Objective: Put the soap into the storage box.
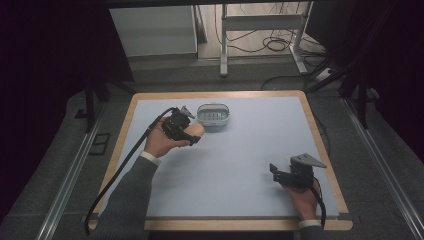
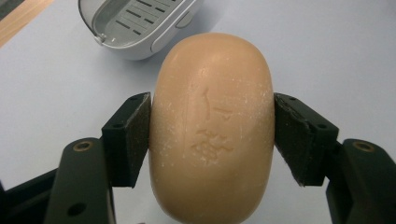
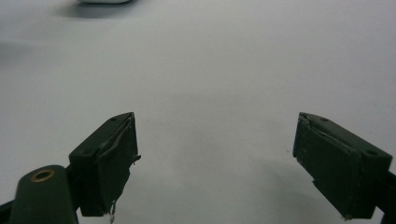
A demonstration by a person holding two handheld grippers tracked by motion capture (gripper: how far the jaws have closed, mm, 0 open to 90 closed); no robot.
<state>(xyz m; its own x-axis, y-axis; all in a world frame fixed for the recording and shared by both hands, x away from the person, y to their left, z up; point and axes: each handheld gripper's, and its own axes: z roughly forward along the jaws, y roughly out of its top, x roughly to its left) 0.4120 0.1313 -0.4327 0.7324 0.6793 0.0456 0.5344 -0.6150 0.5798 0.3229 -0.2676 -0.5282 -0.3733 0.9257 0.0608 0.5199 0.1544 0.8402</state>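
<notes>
My left tongs are clamped on a tan soap bar. It's got something embossed, too faint for me to read. It's mid-frame in the high view, just beside the grey soap dish. Right tongs are spread wide, lower right, over the pale blue surface. Wood edging, dark curtains, cables on the floor behind.

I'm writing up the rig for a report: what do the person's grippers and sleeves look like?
Both the left gripper and the right gripper are black, with flat rectangular fingers and brass-coloured rivets. A grey three-cornered plate tops each, and a black cable trails back from each. The person wears grey sleeves with white cuffs.
</notes>
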